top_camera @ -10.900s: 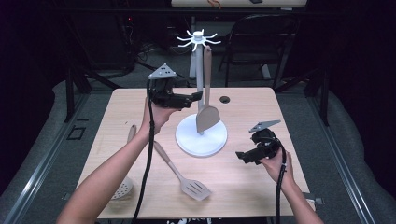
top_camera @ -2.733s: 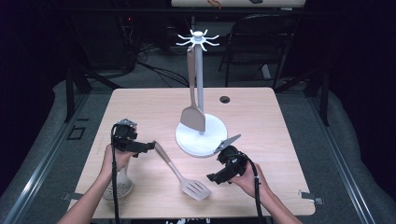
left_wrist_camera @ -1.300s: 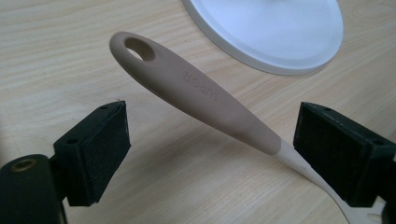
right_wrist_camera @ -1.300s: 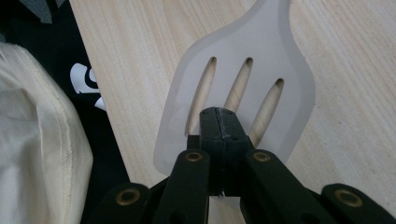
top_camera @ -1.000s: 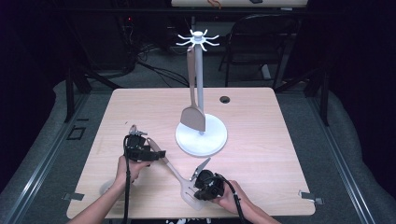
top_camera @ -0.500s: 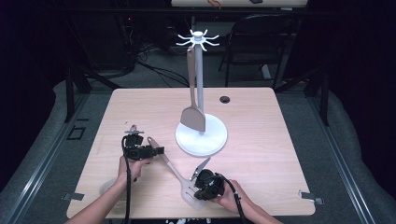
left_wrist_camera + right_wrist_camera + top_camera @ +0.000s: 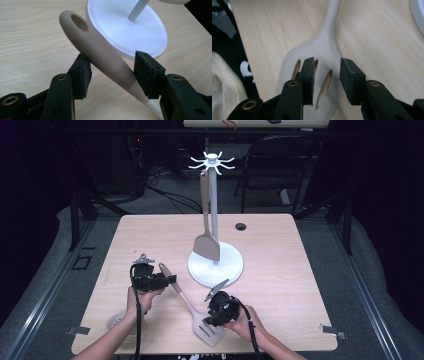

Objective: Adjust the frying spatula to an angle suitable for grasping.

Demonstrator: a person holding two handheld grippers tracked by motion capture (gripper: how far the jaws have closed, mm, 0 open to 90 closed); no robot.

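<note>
Beige slotted spatula lying on pale wooden worktop

From above, left claw is seen at its handle, right claw at its blade. Left gripper view: handle lies between parted jaws. Right gripper view: blade is straddled by slightly parted jaws, nothing gripped.

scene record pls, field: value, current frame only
table: light wood table, holds everything below
rack: white utensil stand, round base, hooks on top
hung: tan spatula hanging on the stand
lying: slotted turner flat on the table, handle toward the stand
left gripper: open, jaws either side of the turner's handle, near its hanging hole
right gripper: open, over the turner's slotted blade
other: a perforated utensil by the person's left forearm, partly hidden
</note>
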